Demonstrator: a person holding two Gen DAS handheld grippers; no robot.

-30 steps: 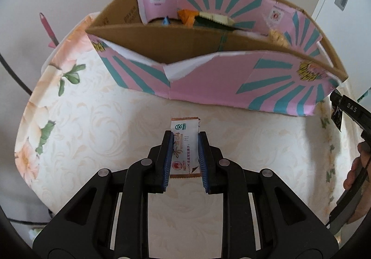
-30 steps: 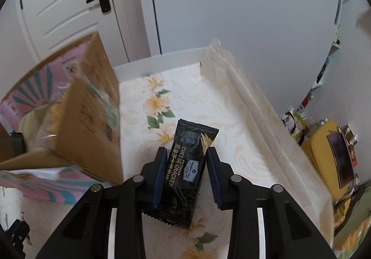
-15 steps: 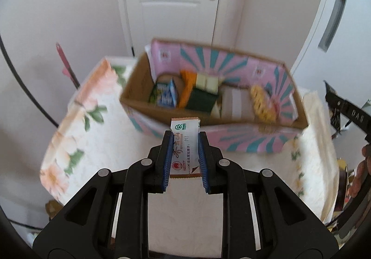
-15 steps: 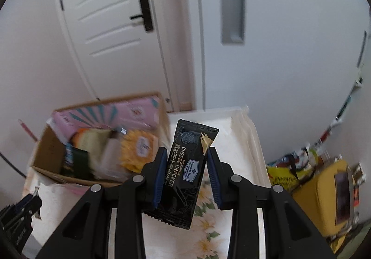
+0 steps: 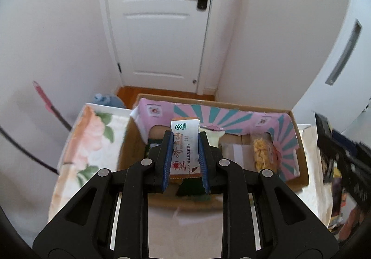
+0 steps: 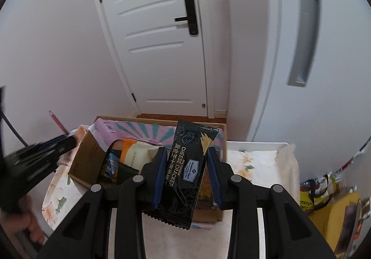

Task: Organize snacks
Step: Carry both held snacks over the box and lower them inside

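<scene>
Above the table (image 5: pixel 92 133), both grippers hang over an open cardboard box (image 5: pixel 299 154) whose flaps are pink with teal rays.

Left gripper (image 5: pixel 184 143): blue-padded fingers clenched on a small white snack packet (image 5: pixel 184 152) with green and red print. Packet held upright, long axis along the fingers, top edge sticking out past the fingertips. Seen from the left wrist, it sits in line with the box's left-centre part, over the contents.

Right gripper (image 6: pixel 186 163): fingers grasping a black cracker packet (image 6: pixel 185 173) marked "CHEESE CRACKER". Packet tilted slightly, both ends reaching well beyond the pads; crimped lower edge hangs toward the camera. Seen from the right wrist, it lies across the right part of the box.

Box contents: several wrapped snacks packed side by side, among them a clear bag of yellow pieces (image 5: pixel 260 154) at the right, an orange packet (image 6: pixel 127 150) and a blue one (image 6: pixel 112 163) toward the left.

Table carries a cream floral cloth (image 6: pixel 255 161). White door (image 5: pixel 160 22) with a black handle stands behind the box. Blurred at the left edge of the right-wrist view: the other gripper and part of a hand (image 6: pixel 30 224).
</scene>
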